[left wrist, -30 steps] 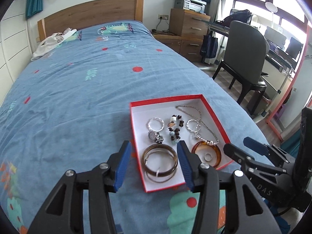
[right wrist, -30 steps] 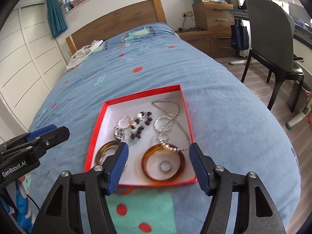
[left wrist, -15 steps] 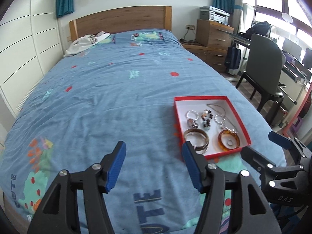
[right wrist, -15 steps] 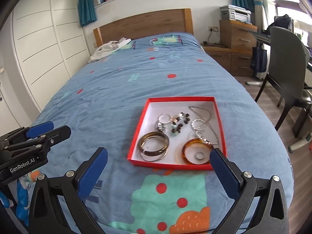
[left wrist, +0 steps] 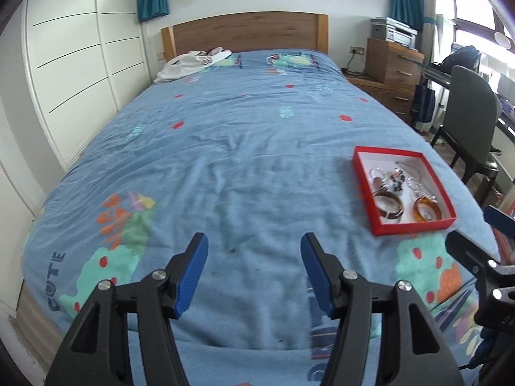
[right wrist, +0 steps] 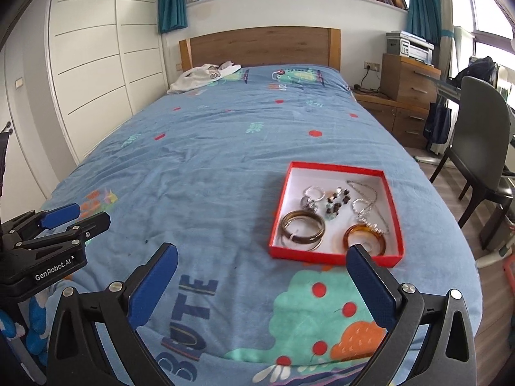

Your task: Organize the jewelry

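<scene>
A red box [right wrist: 392, 199] with a white inside lies on the blue bedspread near the bed's right edge; it also shows in the left wrist view [left wrist: 363, 177]. It holds brown bangles [right wrist: 302, 225], an amber bangle [right wrist: 349, 236], a silver chain [right wrist: 365, 189], beads [right wrist: 336, 202] and small rings. My left gripper [left wrist: 254, 273] is open and empty above the foot of the bed, well left of the box. My right gripper [right wrist: 262, 284] is open wide and empty, in front of the box.
The bed has a wooden headboard [right wrist: 260, 46] and a white garment [right wrist: 202, 75] near the pillows' end. White wardrobe doors [right wrist: 90, 74] line the left. A dark chair [right wrist: 479, 141], desk and wooden drawers [right wrist: 408, 80] stand to the right.
Both grippers have pulled back from right above the box toward the foot of the bed. The left one has swung left, and both have opened wider. The box has not moved.
</scene>
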Tool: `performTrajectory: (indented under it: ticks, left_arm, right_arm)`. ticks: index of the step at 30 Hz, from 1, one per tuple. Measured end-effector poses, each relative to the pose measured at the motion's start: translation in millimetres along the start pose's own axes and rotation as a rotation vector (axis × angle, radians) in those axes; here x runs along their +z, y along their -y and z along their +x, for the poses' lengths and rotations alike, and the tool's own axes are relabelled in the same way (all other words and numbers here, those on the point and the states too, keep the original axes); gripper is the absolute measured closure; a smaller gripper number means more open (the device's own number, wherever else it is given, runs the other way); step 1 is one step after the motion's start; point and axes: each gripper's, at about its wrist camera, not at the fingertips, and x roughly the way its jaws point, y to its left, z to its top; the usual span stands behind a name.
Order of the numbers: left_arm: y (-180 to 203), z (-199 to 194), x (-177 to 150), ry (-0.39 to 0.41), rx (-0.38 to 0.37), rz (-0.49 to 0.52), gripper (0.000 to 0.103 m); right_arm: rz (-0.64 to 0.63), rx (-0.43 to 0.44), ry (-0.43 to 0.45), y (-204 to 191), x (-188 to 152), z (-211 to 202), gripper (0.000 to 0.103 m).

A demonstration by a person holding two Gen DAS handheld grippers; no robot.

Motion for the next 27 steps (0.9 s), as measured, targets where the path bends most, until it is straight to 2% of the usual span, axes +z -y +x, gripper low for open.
performTrajectory:
  ticks: [5, 12, 27]
  left_arm:
    - [-20, -4, -18, -0.012, 0.031, -0.012, 0.045]
    - [-35, -6, -34, -0.031, 0.029, -0.04, 0.045]
    - [-32, 4, -44, -0.07, 0.011, -0.039, 0.045]
  right_arm:
    - [-0.04, -0.003, -0.005, -24, -10, -8, 0.001]
    - [-0.076, 0.009, 0.012, -45, -16, -23, 0.001]
    - [-0.037, 0.017, -0.015, -41, -20, -17, 0.001]
